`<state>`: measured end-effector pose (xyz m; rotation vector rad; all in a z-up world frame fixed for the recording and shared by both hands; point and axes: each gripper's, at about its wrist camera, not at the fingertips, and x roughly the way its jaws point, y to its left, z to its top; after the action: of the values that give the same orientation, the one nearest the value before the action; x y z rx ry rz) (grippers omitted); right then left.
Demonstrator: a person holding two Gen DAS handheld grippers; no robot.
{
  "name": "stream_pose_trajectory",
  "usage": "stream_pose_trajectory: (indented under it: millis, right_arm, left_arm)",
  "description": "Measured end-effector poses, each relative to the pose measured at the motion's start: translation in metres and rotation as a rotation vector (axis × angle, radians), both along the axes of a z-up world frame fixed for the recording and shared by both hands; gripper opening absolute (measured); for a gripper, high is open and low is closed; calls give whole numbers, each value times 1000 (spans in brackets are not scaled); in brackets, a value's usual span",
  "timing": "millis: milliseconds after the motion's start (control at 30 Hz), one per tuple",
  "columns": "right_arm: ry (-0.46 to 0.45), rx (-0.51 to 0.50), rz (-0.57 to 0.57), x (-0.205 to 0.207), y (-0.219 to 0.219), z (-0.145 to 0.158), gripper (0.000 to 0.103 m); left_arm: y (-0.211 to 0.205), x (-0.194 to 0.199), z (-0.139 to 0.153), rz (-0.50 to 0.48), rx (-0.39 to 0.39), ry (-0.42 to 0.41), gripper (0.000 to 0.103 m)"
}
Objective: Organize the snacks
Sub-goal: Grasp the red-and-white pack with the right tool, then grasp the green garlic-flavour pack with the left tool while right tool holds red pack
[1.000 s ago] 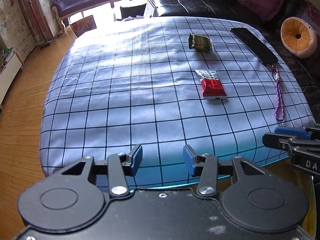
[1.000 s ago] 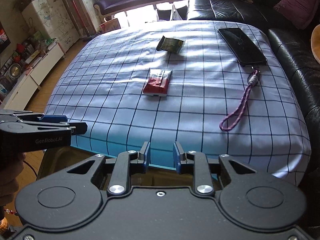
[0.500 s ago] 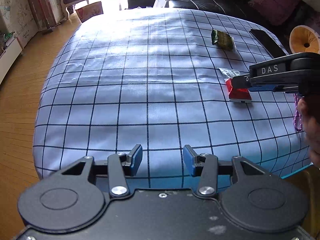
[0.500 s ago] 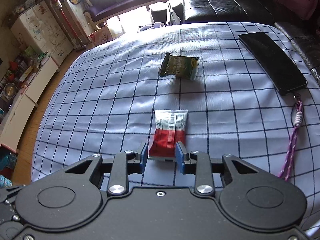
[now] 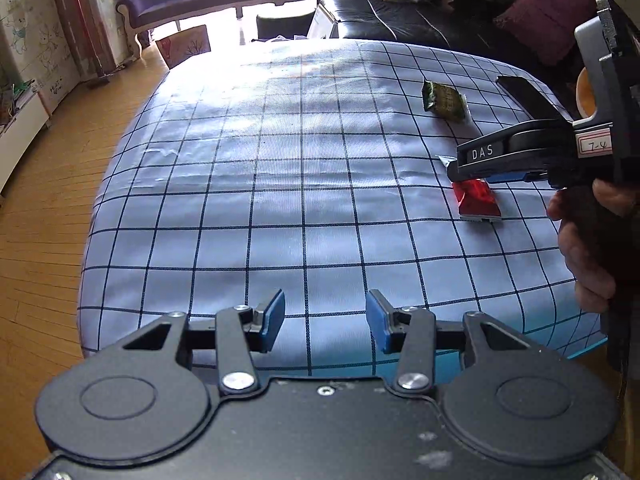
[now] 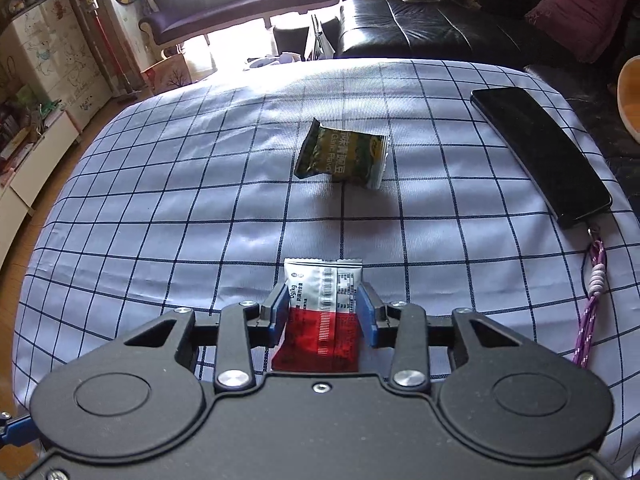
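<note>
Sunlit and cluttered, the living room holds a purple chaise [image 6: 240, 4] by the window and a black leather sofa [image 6: 432, 28] behind a table under a pale blue checked tablecloth [image 5: 260, 200]. On the cloth's right side lies a black smartphone [image 6: 540, 152] with a purple wrist strap [image 6: 588, 320] trailing toward the near edge. Well apart from it, near the middle, sits a green garlic-flavour snack packet [image 6: 342, 156]; nearer the front lies a red-and-white snack packet [image 6: 320, 312].

A second ago the right gripper [image 6: 322, 312] hung off the front edge of the table with its jaws narrow. It has since swept in over the cloth, and its jaws are opening as they straddle the red-and-white packet: a blue pad stands on each long side, close against the wrapper but not visibly pinching it, and the packet lies flat. The left gripper [image 5: 324, 320] has barely shifted; it hovers over bare cloth at the near edge, jaws parted and empty.

Judging by this, sorting is only beginning: the first packet is lined up for a grasp, and the green one is untouched
</note>
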<state>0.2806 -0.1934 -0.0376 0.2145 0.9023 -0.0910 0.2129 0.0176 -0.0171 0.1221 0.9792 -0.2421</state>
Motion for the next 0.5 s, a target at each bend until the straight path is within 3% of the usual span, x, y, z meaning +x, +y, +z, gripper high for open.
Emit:
stream_pose_trajectory:
  millis: [500]
  right_arm:
    - [6,-58,43,-3,7,-7,49]
  left_arm:
    - [-7,-8,-4,-38,-4,-5,47]
